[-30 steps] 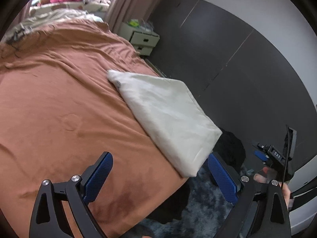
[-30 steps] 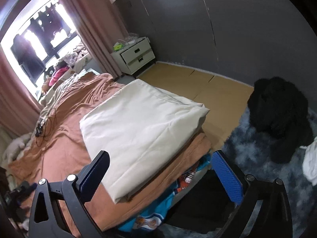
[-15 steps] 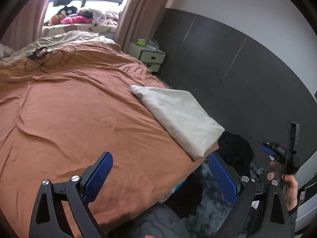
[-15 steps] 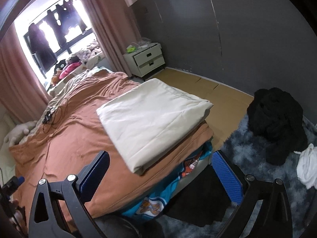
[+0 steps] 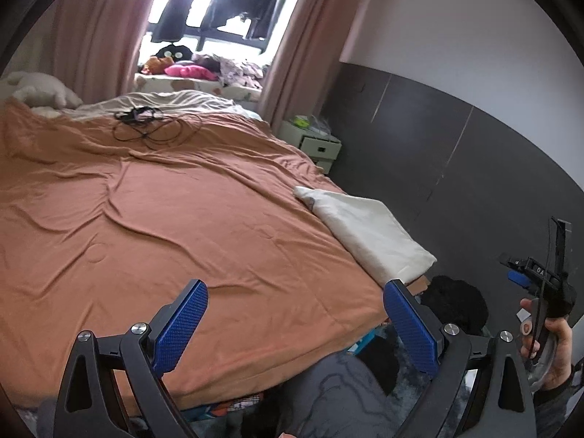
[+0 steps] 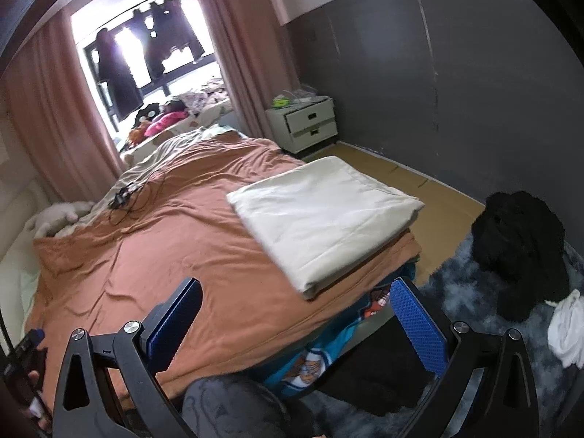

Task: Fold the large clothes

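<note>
A cream cloth [image 6: 321,215] lies folded into a flat rectangle on the bed's near right corner; the left wrist view shows the same cream cloth [image 5: 368,233] at the bed's right edge. It rests on a rust-orange bedspread [image 5: 164,219], also seen as the bedspread [image 6: 175,255]. My left gripper [image 5: 295,325] is open and holds nothing, back from the foot of the bed. My right gripper [image 6: 295,321] is open too, well short of the cloth. The right gripper's handle with a person's hand [image 5: 551,321] shows at the left wrist view's right edge.
A black cable tangle [image 5: 146,124] lies near the head of the bed. A white nightstand [image 6: 303,124] stands by the grey wall. A black heap [image 6: 518,244] and white cloth [image 6: 565,332] lie on the grey rug [image 6: 463,292]. Cartoon-print bedding [image 6: 328,346] hangs below the bedspread.
Both grippers have pulled back and up from the folded cloth, so more of the bed and window shows. The cloth stays put. Both stay open.
</note>
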Tool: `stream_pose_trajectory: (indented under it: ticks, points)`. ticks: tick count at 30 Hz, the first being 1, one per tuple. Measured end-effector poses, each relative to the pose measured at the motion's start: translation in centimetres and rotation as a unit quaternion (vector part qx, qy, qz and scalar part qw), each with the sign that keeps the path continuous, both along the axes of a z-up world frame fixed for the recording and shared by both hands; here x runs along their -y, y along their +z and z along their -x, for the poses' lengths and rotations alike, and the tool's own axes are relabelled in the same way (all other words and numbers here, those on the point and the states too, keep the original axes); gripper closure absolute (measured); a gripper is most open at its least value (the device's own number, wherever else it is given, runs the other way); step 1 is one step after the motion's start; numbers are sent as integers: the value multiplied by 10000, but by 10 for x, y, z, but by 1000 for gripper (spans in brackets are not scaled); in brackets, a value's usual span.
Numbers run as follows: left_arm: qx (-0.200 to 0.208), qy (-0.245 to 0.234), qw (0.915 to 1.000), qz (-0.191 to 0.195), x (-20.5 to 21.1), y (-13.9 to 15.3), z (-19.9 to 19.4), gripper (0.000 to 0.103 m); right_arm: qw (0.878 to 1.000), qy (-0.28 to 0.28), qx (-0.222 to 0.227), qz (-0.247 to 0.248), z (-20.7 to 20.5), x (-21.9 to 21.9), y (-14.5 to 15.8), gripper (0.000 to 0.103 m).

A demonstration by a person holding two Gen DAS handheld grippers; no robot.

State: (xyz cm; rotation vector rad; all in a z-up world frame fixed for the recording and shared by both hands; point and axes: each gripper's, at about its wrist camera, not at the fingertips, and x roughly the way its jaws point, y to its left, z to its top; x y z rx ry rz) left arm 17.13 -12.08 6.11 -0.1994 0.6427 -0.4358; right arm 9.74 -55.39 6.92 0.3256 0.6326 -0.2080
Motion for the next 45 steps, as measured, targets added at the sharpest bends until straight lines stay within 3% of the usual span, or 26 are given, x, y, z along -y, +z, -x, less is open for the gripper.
stream_pose_trajectory:
  ticks: [4, 10, 14, 23, 39, 45]
  points:
    - [180, 157, 9996, -173, -20, 3, 20, 6, 9994, 340, 43, -49, 14, -25, 1, 0]
    - [422, 434, 9981, -91, -56, 14, 55, 5, 9970, 747, 185, 103, 38, -61, 5, 0]
    - [706, 537, 9959, -160, -68, 20, 86, 0, 9965, 804, 215, 69, 51, -80, 1, 0]
    - [922, 668, 9933, -218, -85, 19, 136, 0, 9958, 890, 145, 170, 74, -120, -21, 0]
    - [1220, 1090, 9840, -701, -99, 2, 179, 0, 9916, 1223, 247, 329, 89, -176, -48, 0]
    - [1147, 1111, 9845, -725, -97, 0, 178, 0, 9904, 1337, 222, 269, 88, -183, -53, 0]
